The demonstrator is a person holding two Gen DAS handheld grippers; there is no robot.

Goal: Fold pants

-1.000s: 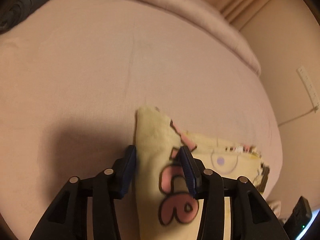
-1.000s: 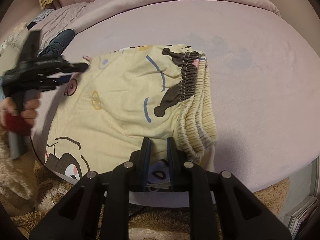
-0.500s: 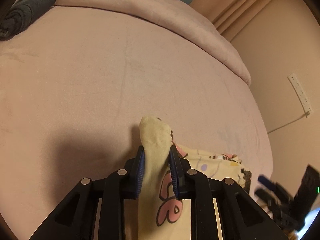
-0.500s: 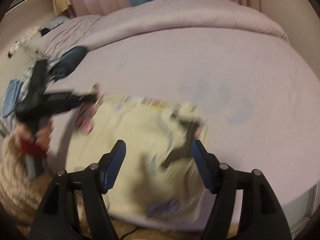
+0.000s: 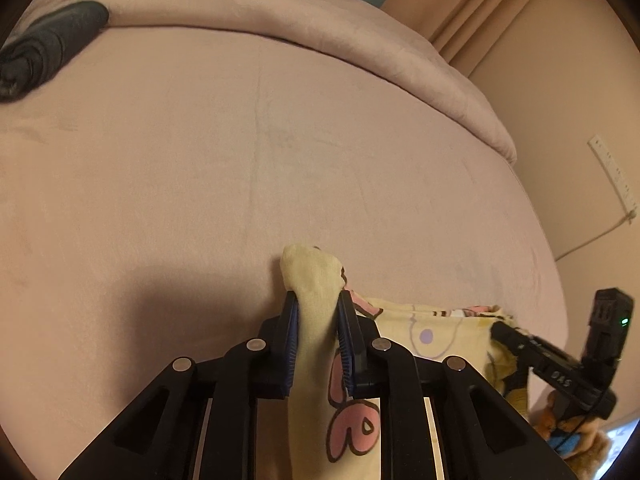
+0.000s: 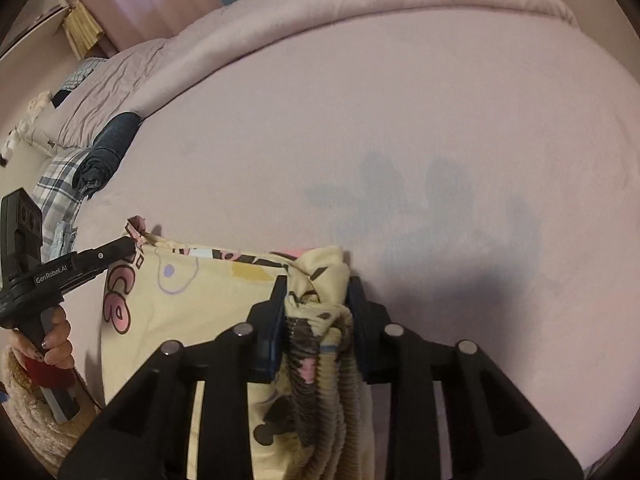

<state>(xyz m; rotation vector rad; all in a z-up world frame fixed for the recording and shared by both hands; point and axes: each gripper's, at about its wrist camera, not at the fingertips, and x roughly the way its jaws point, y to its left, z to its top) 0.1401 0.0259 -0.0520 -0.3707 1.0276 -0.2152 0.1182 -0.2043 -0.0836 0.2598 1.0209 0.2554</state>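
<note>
My right claw (image 6: pixel 316 300), wide apart a moment ago, is closing on the pants' (image 6: pixel 192 292) gathered waistband; my left claw (image 5: pixel 316 316) already pinches the cuff at nine o'clock. Both ends gripped on the bed (image 6: pixel 400 120), ready to fold.

Warm, dim indoor light is tinting the left wrist view peach; the right wrist view is reading cooler, pinkish-lilac. Both frames are staying sharp, no motion blur. Fisheye is bending the bed (image 5: pixel 280 140) edges hard, dark vignette is eating the corners. The left gripper (image 5: pixel 318 300) is casting a soft shadow leftward; the right gripper (image 6: pixel 316 284) is throwing shadows up and rightward. No glare.
</note>
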